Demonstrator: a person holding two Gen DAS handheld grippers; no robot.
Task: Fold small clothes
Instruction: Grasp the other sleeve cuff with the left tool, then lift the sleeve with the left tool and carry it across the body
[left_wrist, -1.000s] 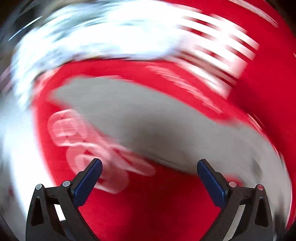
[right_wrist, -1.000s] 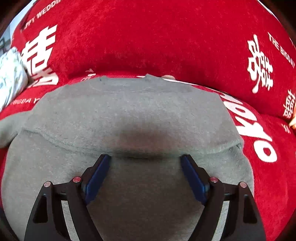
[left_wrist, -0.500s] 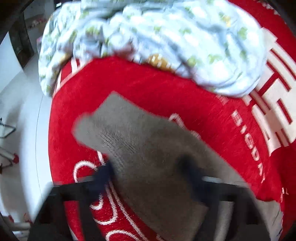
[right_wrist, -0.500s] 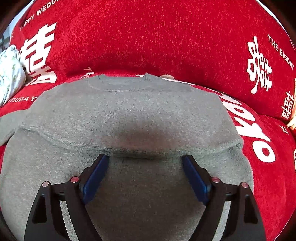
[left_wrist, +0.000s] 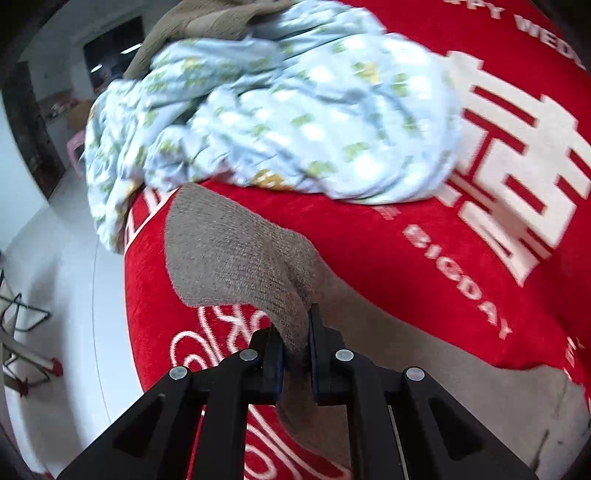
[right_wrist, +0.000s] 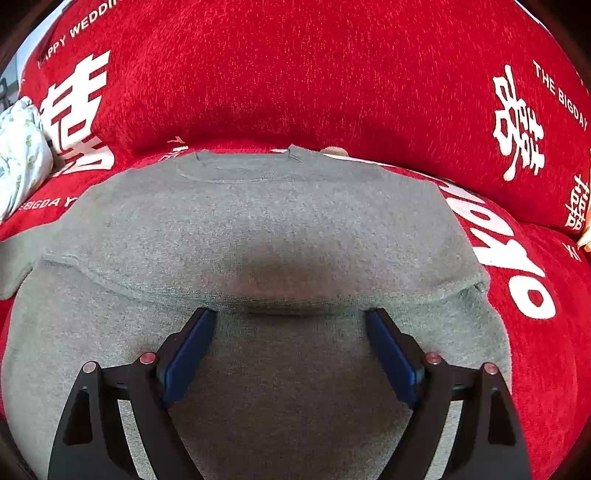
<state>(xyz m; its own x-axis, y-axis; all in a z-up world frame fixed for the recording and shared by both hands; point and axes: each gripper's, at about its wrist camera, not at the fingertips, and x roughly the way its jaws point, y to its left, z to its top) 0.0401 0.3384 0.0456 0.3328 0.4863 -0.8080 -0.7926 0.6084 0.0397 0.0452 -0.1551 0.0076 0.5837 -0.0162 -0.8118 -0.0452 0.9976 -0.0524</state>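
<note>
On the red sofa (right_wrist: 295, 74), left gripper (left_wrist: 295, 332) clamped on grey sweater (right_wrist: 277, 221) sleeve (left_wrist: 236, 251)
Right gripper (right_wrist: 291, 317) spread apart above body; carry sleeve across squarely, keeping it flat

The left wrist view sits close over the sweater's (left_wrist: 236, 254) sleeve, facing toward the sofa's (left_wrist: 388, 254) end, where a pile of printed cloth (left_wrist: 280, 122) lies beyond it. The right wrist view hovers low above the sweater's (right_wrist: 266, 221) body, facing the sofa's (right_wrist: 295, 81) backrest. Both views share the sweater, sofa and printed cloth (right_wrist: 18, 155).
</note>
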